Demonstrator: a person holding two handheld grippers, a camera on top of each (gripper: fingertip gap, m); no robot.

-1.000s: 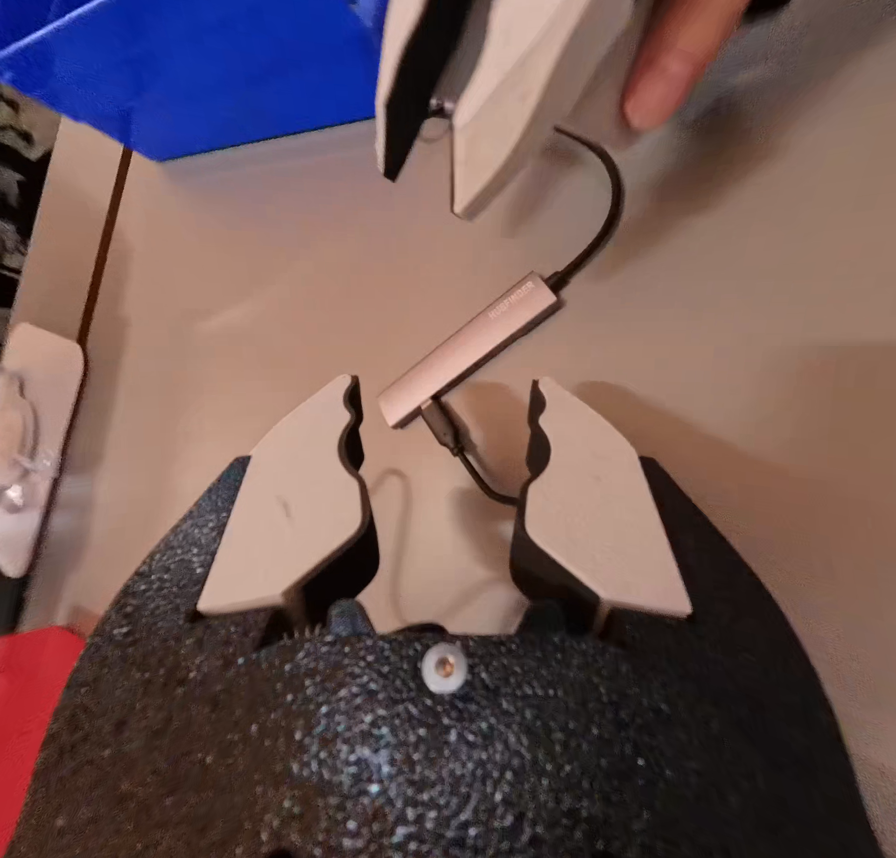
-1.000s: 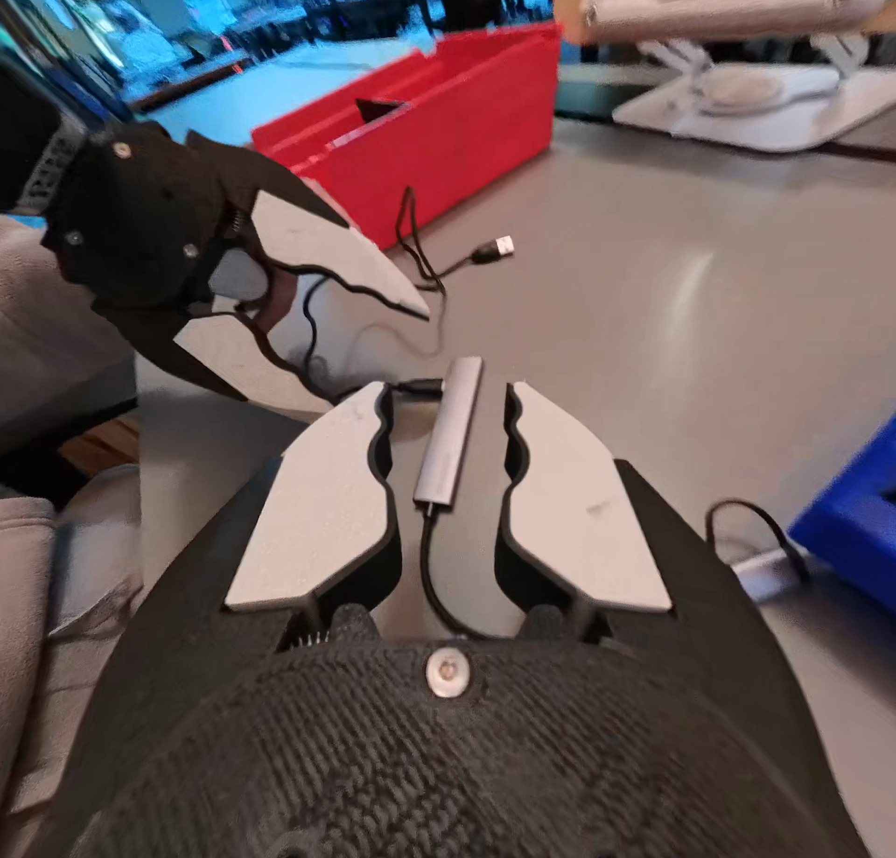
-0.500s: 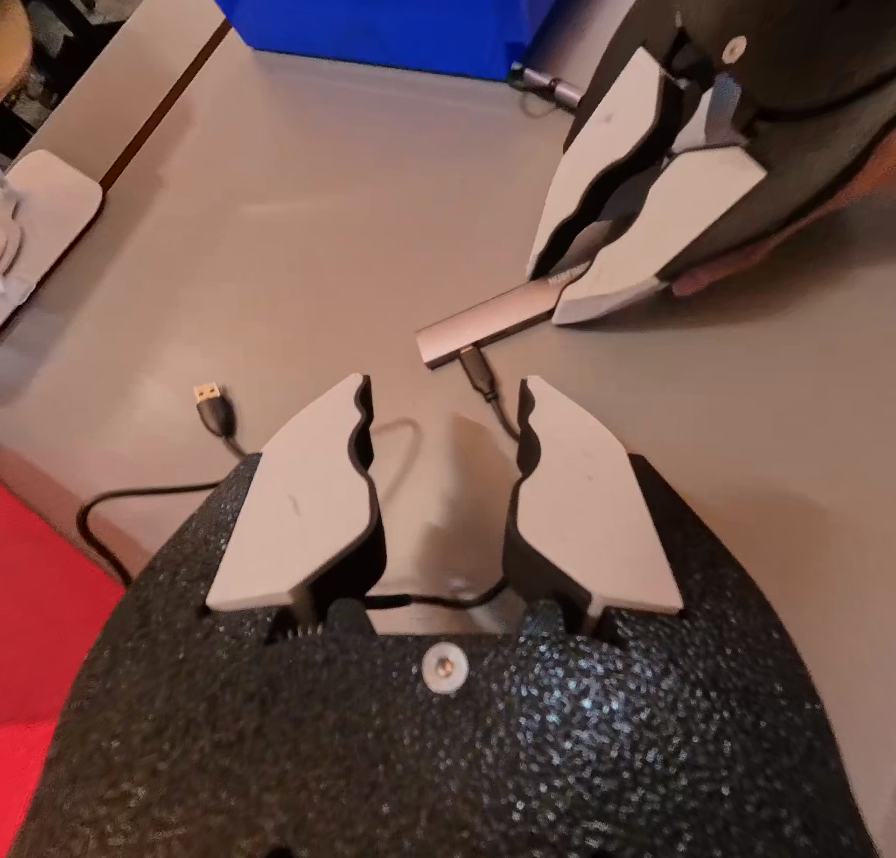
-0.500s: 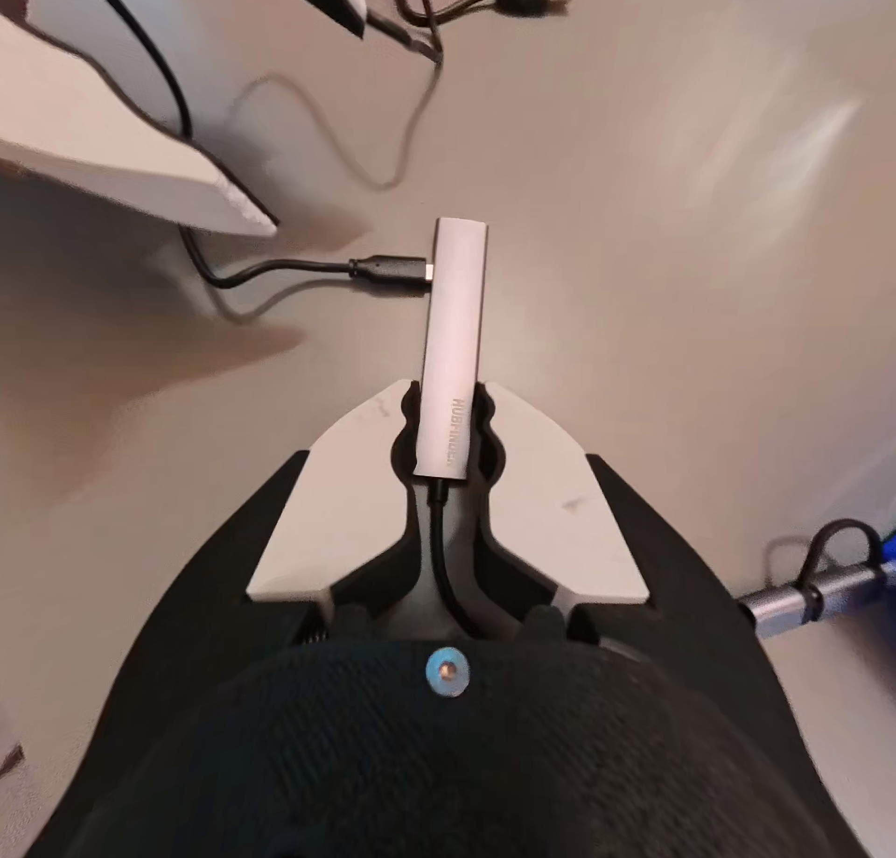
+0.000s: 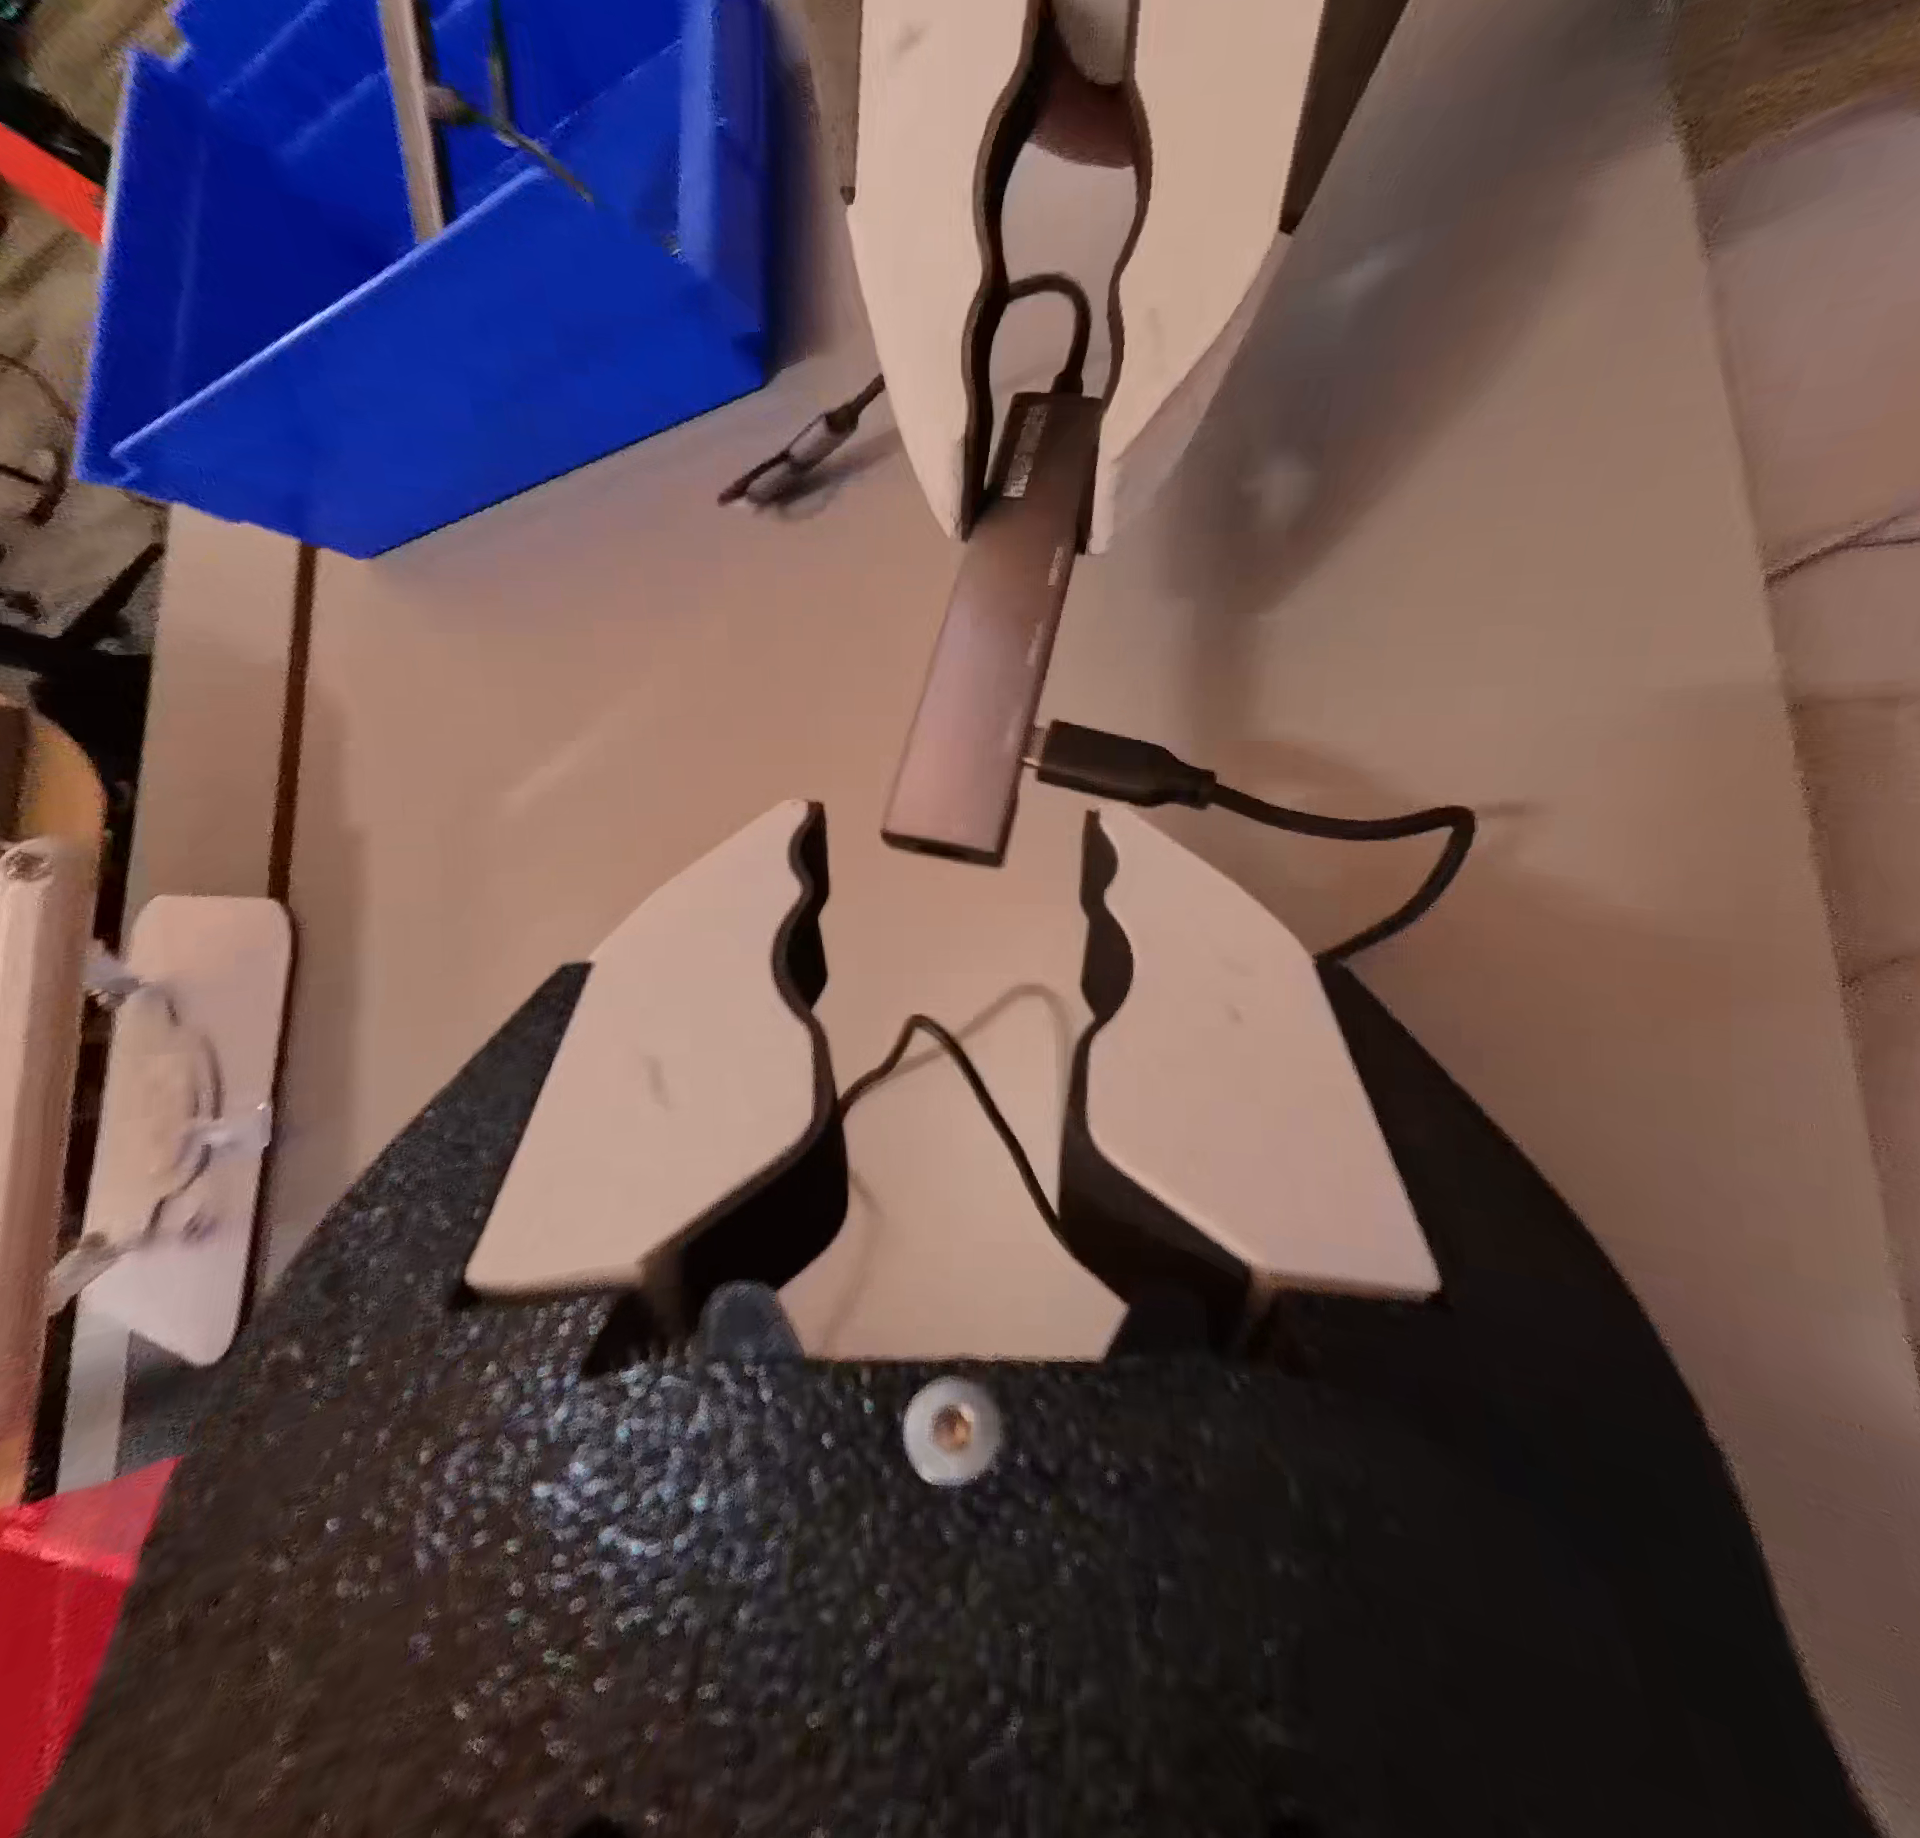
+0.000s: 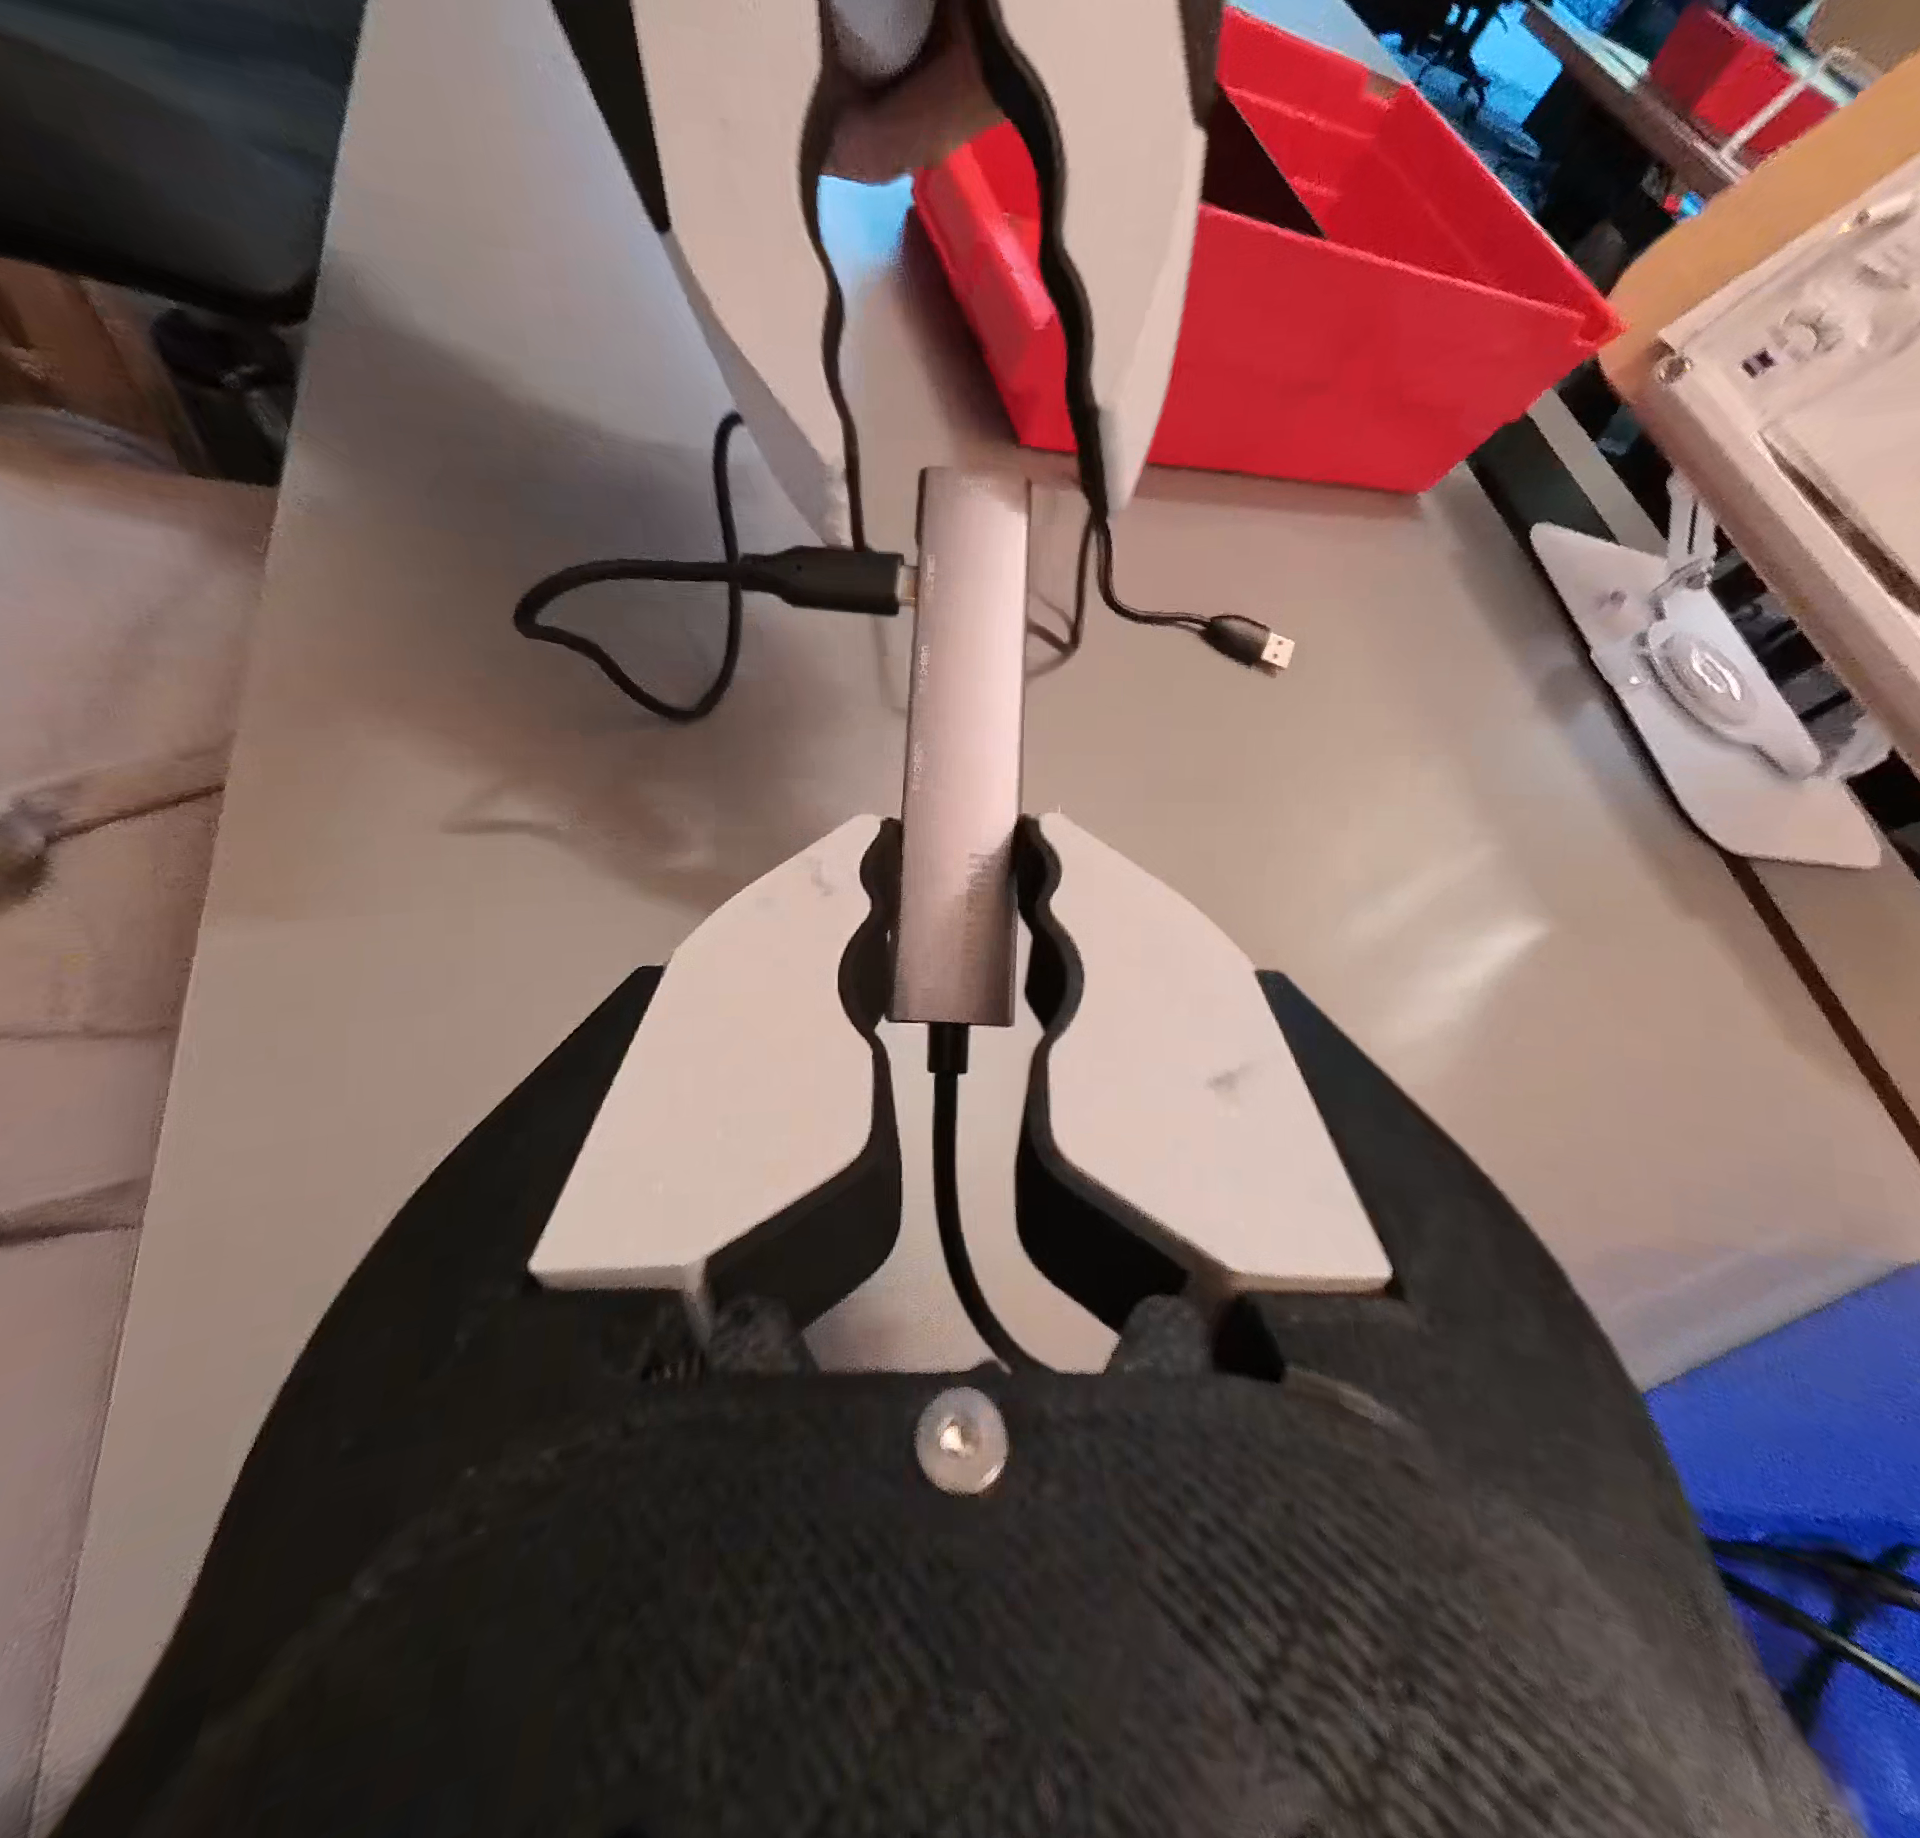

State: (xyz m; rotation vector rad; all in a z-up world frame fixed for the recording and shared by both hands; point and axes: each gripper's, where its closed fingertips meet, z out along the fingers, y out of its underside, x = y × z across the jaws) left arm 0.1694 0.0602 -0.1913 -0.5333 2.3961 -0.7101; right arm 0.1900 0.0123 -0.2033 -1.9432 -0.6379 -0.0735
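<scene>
My right gripper [image 6: 956, 832] is shut on the cable end of a slim grey USB hub [image 6: 966, 666] and holds it above the grey table [image 6: 1299, 853]. A black plug [image 6: 831, 578] sits in the hub's side, and its cable loops over the table to a loose USB plug [image 6: 1252, 642]. My left gripper [image 5: 948, 822] is open and faces the right gripper [image 5: 1029, 531]. The hub's [image 5: 987, 666] free end lies just between the left gripper's fingertips, untouched. The black plug [image 5: 1122, 760] sticks out to the right of it.
A blue bin [image 5: 416, 313] stands at the far left with a small grey connector [image 5: 800, 448] beside it. A red bin [image 6: 1351, 334] stands behind the left gripper [image 6: 966, 489]. A white stand base [image 6: 1714, 728] sits at the table's right edge. Between my left fingertips and the loose USB plug [image 6: 1252, 642] there is roughly 20 centimeters.
The right gripper closed on the hub and lifted it off the table. The left gripper swung round to face it, and the hub's free end now sits at its open fingertips.
</scene>
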